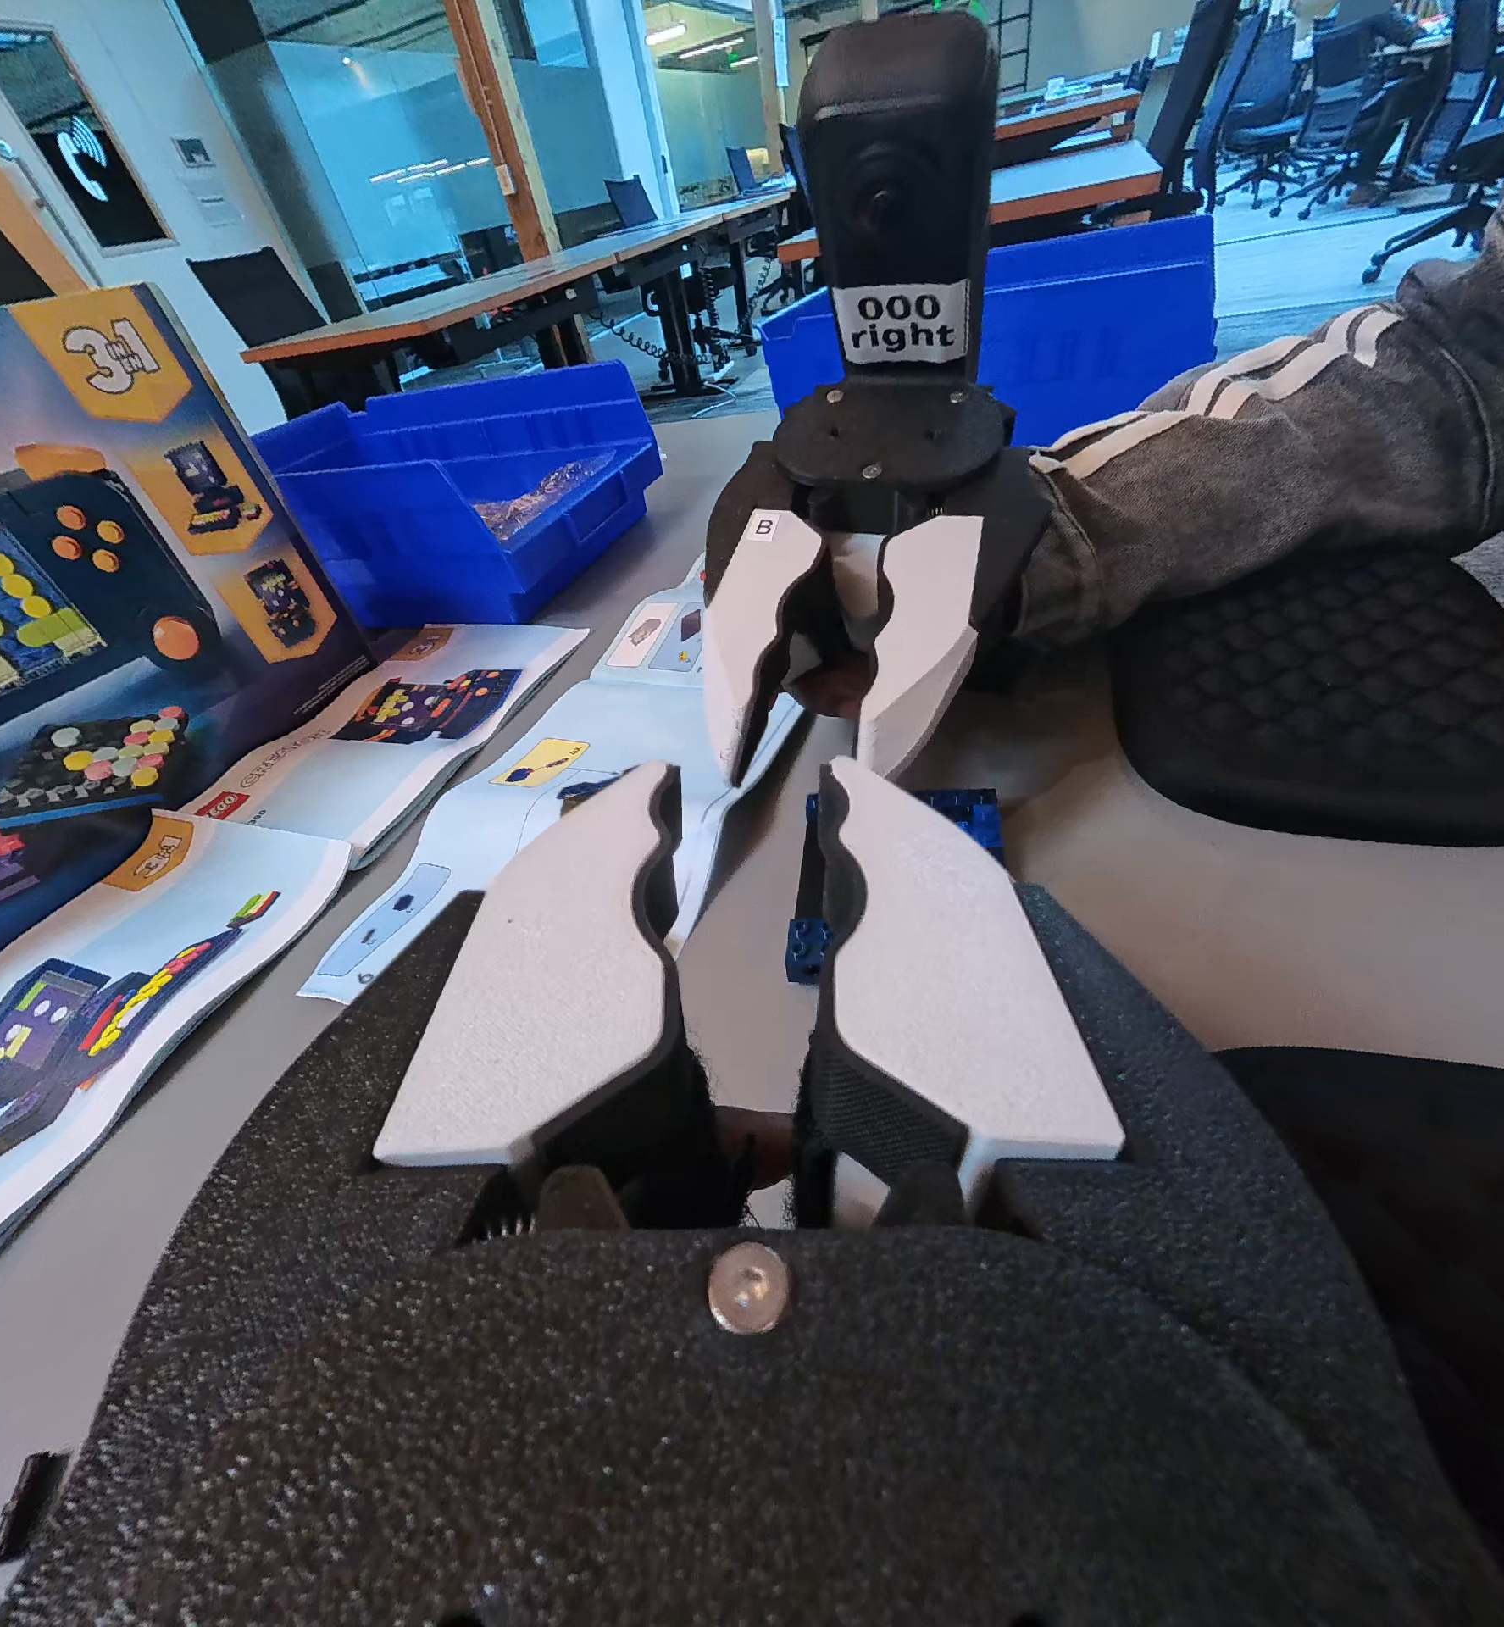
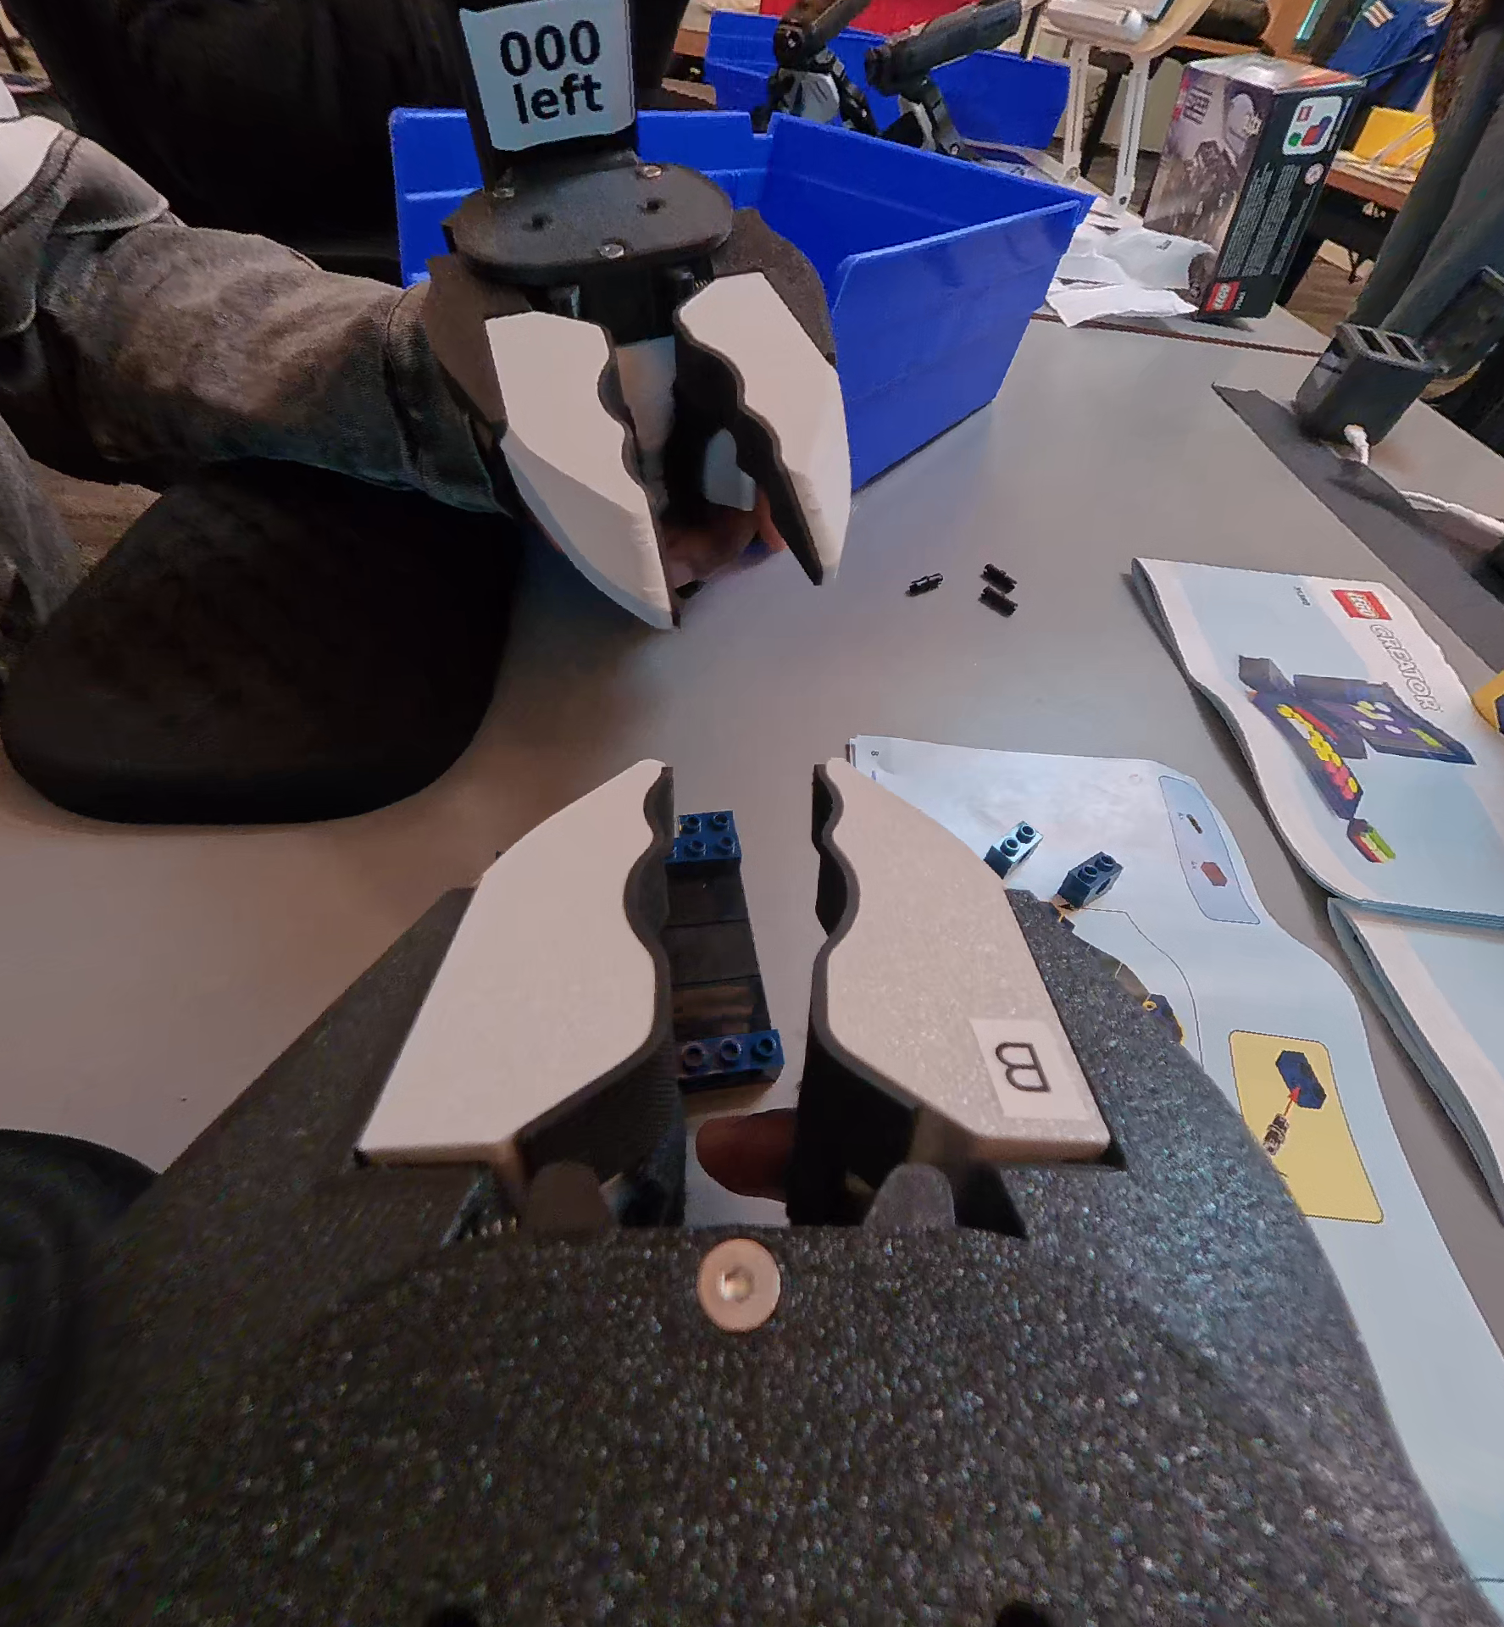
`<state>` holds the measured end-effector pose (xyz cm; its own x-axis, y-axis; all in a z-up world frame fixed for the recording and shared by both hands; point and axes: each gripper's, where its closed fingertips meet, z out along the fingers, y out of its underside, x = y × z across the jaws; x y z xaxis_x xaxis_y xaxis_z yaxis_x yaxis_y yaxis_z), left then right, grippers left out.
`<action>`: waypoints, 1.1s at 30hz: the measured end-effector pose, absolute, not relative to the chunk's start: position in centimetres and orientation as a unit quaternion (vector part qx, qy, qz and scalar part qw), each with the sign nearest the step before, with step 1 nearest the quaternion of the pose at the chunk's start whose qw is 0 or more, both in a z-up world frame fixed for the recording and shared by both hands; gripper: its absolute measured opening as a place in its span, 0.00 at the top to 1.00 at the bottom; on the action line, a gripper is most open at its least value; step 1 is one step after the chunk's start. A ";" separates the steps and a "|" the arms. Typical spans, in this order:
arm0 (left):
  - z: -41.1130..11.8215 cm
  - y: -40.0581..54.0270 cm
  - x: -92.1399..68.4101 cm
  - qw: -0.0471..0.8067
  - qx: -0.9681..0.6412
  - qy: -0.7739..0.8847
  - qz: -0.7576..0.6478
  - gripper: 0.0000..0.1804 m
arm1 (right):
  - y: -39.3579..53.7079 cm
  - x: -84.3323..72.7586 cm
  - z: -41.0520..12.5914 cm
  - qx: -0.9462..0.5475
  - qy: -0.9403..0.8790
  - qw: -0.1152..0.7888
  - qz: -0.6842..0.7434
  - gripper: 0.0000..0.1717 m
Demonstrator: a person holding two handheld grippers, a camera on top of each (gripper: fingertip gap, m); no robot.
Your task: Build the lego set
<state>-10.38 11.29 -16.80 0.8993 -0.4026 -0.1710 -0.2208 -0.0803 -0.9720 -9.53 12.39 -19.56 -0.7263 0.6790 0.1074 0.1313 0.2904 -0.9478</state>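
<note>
In the right wrist view my right gripper is open, low over the grey table. A long dark blue and black brick assembly lies between its fingers. It sits against the left pad, with a clear gap to the right pad. My left gripper faces it from beyond, open with nothing between its fingers. In the left wrist view my left gripper is open over the table. The assembly shows beside its right finger. The right gripper stands just past my fingertips, open.
Two small dark blue bricks lie on an open instruction booklet. Three black pins lie farther out. There are also blue bins, a toy box, more booklets, and a black padded rest. My two grippers' fingertips are within a few centimetres of each other.
</note>
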 end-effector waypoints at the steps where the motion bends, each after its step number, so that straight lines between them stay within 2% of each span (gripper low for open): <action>1: -16.7 11.3 -10.4 0.645 -0.731 0.213 -0.071 0.84 | 12.4 -9.5 -19.5 -0.266 -0.761 0.257 0.533 0.82; 20: -16.9 11.3 -10.2 0.644 -0.731 0.214 -0.073 0.82 | 12.5 -9.7 -19.6 -0.272 -0.760 0.259 0.530 0.79; 25: -16.9 11.0 -9.4 0.621 -0.747 0.220 -0.089 0.79 | 12.9 -10.0 -19.3 -0.286 -0.749 0.258 0.539 0.78; 28: -14.6 10.1 -7.6 0.617 -0.749 0.209 -0.118 0.74 | 13.1 -10.0 -19.0 -0.290 -0.740 0.263 0.546 0.77; 33: -10.1 4.1 -8.0 0.568 -0.792 0.202 -0.096 0.72 | 13.1 -10.0 -19.0 -0.287 -0.741 0.263 0.547 0.76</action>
